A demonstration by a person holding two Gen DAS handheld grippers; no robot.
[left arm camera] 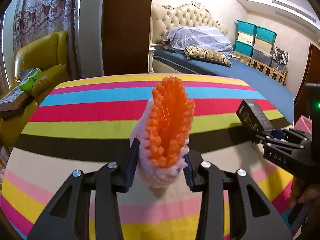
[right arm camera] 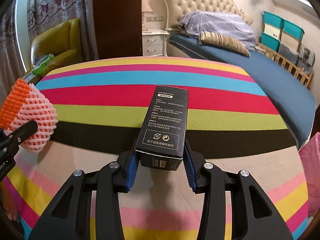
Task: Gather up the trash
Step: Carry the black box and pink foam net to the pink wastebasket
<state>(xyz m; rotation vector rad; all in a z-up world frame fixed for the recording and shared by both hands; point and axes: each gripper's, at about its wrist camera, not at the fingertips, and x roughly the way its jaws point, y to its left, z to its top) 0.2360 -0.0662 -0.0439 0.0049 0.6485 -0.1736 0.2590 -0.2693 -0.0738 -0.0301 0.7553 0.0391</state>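
My left gripper (left arm camera: 161, 156) is shut on an orange and pale pink foam fruit net (left arm camera: 168, 128), held above the striped table (left arm camera: 90, 110). The net also shows at the left edge of the right wrist view (right arm camera: 30, 116), pinched by the left gripper's fingers (right arm camera: 22, 132). My right gripper (right arm camera: 160, 160) is shut on a black cardboard box (right arm camera: 166, 120) with white printed instructions, held above the table (right arm camera: 100, 96). The box and right gripper appear at the right of the left wrist view (left arm camera: 254, 118).
A yellow-green armchair (left arm camera: 44, 60) with a green bag stands far left behind the table. A bed (left arm camera: 230, 70) with a blue sheet lies beyond the table on the right, with stacked storage boxes (left arm camera: 256, 40) behind. Something pink (right arm camera: 310, 160) sits at the right table edge.
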